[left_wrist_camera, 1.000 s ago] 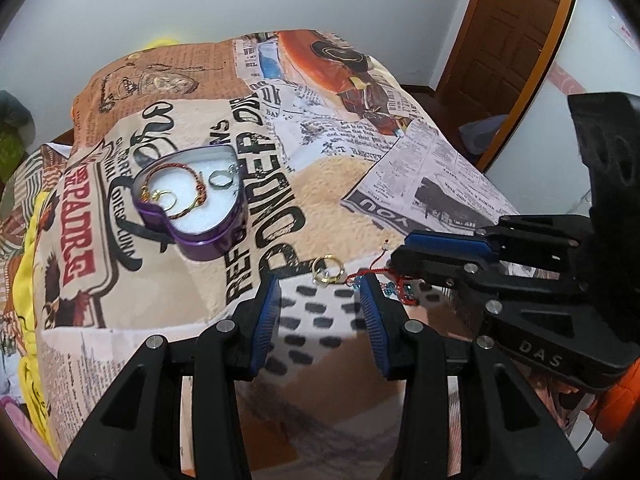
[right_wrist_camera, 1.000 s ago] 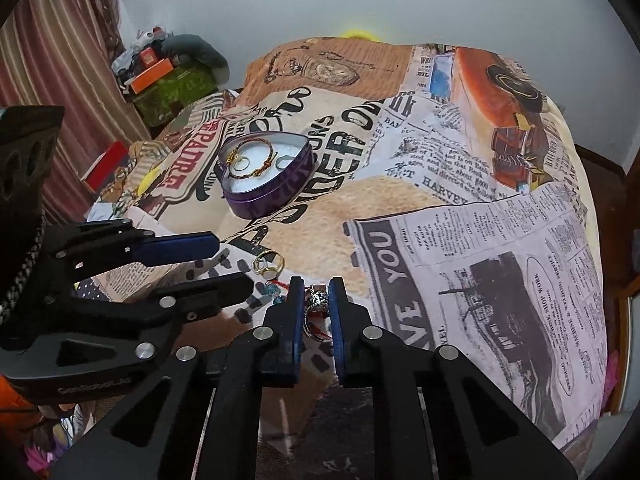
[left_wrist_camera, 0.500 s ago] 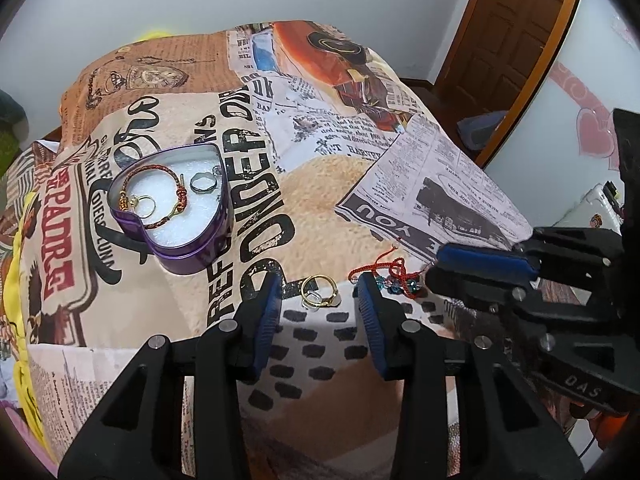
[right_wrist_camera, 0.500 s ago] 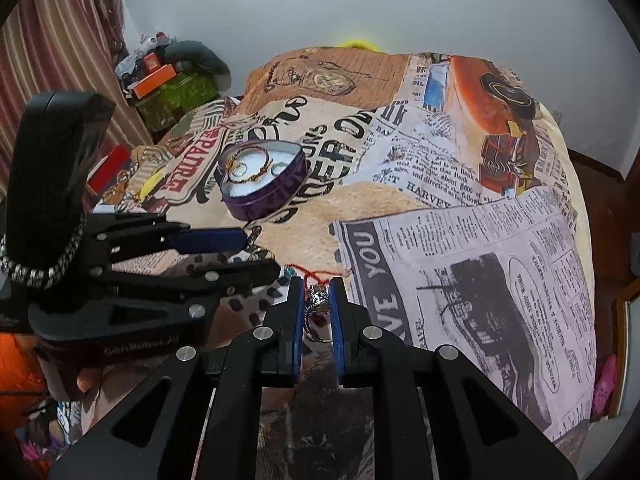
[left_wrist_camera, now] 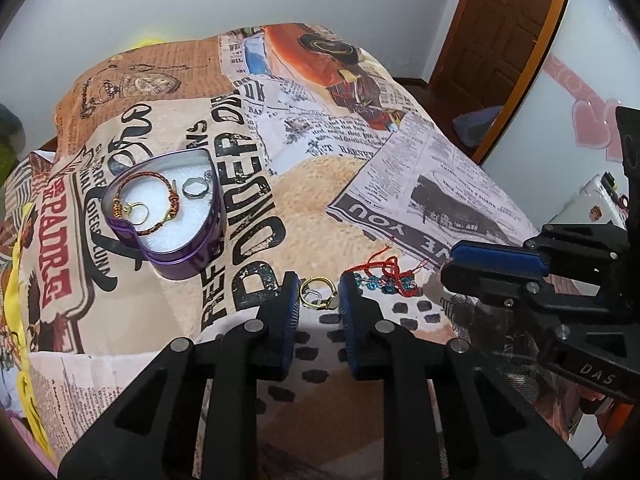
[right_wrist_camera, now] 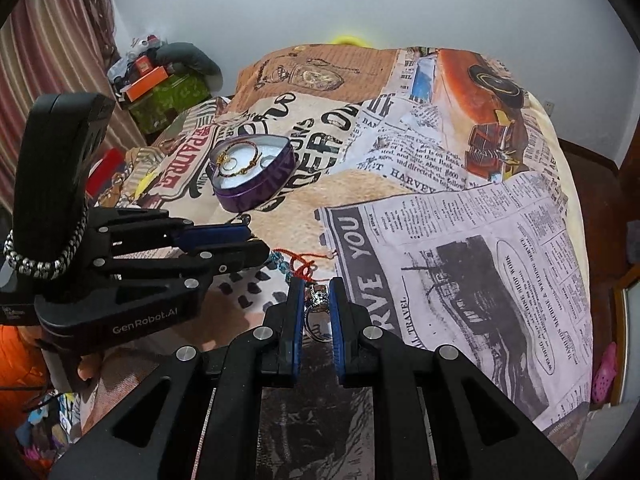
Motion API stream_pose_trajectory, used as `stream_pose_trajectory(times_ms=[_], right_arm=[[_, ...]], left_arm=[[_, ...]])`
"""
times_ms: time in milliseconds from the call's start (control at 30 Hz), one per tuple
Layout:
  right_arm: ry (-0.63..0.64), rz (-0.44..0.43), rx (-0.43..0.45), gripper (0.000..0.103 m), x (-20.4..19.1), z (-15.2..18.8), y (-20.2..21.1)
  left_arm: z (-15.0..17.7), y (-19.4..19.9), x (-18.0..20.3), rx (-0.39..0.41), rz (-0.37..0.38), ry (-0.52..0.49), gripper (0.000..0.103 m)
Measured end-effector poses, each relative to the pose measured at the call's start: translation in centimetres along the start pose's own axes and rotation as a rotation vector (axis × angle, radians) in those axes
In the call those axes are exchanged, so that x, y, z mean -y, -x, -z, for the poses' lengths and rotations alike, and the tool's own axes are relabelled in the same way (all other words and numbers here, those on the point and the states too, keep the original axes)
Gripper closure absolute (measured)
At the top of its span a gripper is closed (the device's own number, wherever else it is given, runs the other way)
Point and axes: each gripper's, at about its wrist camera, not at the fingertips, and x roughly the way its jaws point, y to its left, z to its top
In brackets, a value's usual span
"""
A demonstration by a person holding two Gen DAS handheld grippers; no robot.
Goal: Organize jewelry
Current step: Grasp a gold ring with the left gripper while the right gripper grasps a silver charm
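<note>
Since a moment ago the left gripper [left_wrist_camera: 319, 294] has narrowed around the pair of gold rings [left_wrist_camera: 318, 299], which lie on the newspaper-print bedspread [left_wrist_camera: 440, 184] between its blue pads, though I cannot tell whether the pads touch them. The right gripper [right_wrist_camera: 316, 300] stays clamped on a silver stone-set ring [right_wrist_camera: 318, 295], held just above the cover. A red cord bracelet with blue beads [left_wrist_camera: 386, 278] lies just right of the left gripper. Farther back, the purple heart-shaped tin [left_wrist_camera: 200, 236] holds a braided bracelet [left_wrist_camera: 160, 196] and two rings.
</note>
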Motion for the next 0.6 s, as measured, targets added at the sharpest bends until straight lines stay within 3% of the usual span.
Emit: stream_pose_trajectory(times_ms=[600], right_arm=[[0.024,-0.003,0.109,0.092,-2.8,-4.2,1.8]], left_arm=[[-0.5,7.0,-3.7,0.186,-0.064,0.079,0.083]])
